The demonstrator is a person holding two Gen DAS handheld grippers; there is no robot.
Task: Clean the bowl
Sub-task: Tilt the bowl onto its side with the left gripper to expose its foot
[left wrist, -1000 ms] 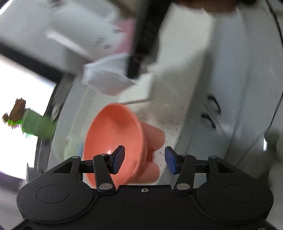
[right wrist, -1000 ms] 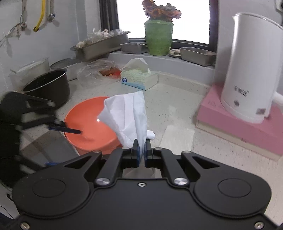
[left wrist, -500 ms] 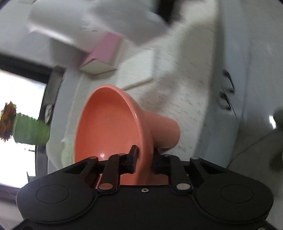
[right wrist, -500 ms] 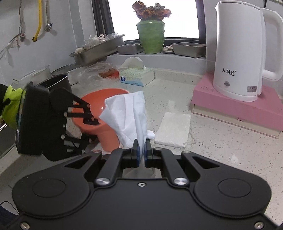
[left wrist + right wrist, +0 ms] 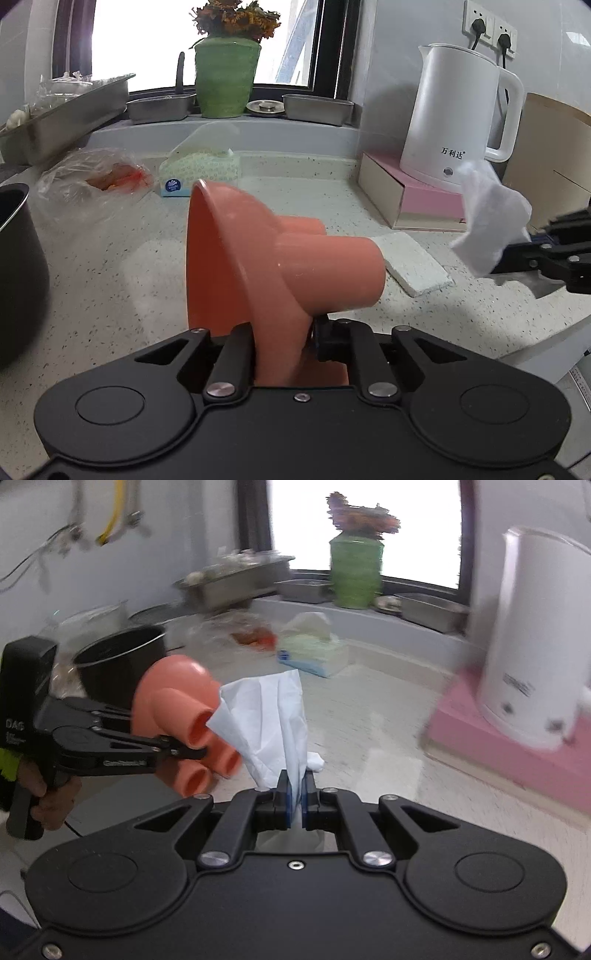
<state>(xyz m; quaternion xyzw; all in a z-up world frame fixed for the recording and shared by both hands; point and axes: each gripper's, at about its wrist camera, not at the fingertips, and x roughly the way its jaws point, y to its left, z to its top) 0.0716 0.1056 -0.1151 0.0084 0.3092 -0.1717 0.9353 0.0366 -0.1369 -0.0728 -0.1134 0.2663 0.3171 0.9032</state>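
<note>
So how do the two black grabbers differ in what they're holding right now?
The left gripper clamps the rim of a rigid orange bowl, tipped on edge above the counter; the right gripper pinches a soft, crumpled white tissue. The bowl shows stubby feet; the tissue fans upward. Both grippers are shut on their loads, each held off the counter.

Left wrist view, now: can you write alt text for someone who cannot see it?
The left gripper is shut on the rim of an orange bowl, held on edge above a speckled counter, its legs pointing right. At right, a white tissue hangs in the right gripper, before a white kettle on a pink box.
</note>
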